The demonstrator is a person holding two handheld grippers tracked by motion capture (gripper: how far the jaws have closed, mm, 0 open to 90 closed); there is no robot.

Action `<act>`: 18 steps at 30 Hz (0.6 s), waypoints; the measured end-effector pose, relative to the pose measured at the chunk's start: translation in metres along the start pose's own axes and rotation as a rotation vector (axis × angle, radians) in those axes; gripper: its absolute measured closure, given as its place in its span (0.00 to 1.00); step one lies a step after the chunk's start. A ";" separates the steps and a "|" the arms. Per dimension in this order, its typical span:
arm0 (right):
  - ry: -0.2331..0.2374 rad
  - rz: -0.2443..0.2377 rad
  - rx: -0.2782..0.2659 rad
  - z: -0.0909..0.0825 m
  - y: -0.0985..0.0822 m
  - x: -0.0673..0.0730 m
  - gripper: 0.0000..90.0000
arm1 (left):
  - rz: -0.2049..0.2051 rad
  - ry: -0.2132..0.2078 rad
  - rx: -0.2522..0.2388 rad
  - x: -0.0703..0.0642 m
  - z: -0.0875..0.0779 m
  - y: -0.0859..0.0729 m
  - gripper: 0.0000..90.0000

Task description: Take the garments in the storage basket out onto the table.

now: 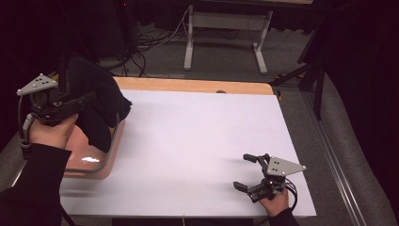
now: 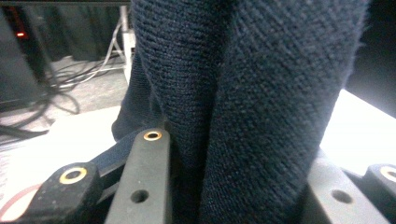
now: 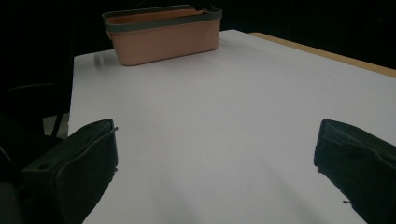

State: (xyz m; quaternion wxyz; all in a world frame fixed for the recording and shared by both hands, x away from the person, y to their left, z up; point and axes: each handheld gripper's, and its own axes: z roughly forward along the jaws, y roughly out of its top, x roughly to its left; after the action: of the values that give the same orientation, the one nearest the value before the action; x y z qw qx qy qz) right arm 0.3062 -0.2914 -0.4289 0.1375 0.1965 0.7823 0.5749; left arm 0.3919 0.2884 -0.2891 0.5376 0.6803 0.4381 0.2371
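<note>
A dark navy knitted garment (image 1: 96, 110) hangs bunched over a salmon-pink basket (image 1: 94, 170) with a grey rim at the table's left edge. My left gripper (image 1: 87, 101) is raised above the basket and shut on the garment. In the left gripper view the knit fabric (image 2: 261, 93) is pinched between the two black jaws of the left gripper (image 2: 233, 158). My right gripper (image 1: 242, 171) rests low at the table's front right, open and holding nothing. In the right gripper view the right gripper (image 3: 215, 154) has its jaws wide apart over bare white table, with the basket (image 3: 163, 39) far ahead.
The white table top (image 1: 197, 136) has a wooden strip (image 1: 188, 85) along its far edge. Beyond it, a grey desk frame (image 1: 226, 33) and cables (image 1: 150, 42) lie on the floor. A dark stand (image 1: 310, 70) is at the far right corner.
</note>
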 end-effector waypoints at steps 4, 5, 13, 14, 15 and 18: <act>0.001 0.002 -0.003 0.000 0.000 0.000 0.01 | 0.006 -0.050 -0.007 -0.012 0.003 0.007 0.77; 0.001 0.001 -0.003 0.000 0.000 0.000 0.01 | 0.011 -0.059 -0.007 -0.015 0.004 0.008 0.77; 0.002 0.002 -0.006 -0.001 0.000 0.000 0.01 | 0.055 -0.137 -0.011 -0.046 0.019 0.015 0.77; 0.002 0.002 -0.006 -0.001 0.000 0.000 0.01 | 0.055 -0.137 -0.011 -0.046 0.019 0.015 0.77; 0.001 0.003 -0.007 -0.002 0.000 0.000 0.01 | 0.058 -0.149 -0.011 -0.049 0.022 0.015 0.77; 0.002 0.003 -0.007 -0.002 0.000 0.000 0.01 | 0.067 -0.187 -0.006 -0.061 0.030 0.017 0.77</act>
State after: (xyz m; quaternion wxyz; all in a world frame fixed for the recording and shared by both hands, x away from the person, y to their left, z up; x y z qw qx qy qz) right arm 0.3054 -0.2929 -0.4286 0.1366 0.1968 0.7800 0.5781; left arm 0.3911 0.2202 -0.2737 0.5698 0.7122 0.3623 0.1919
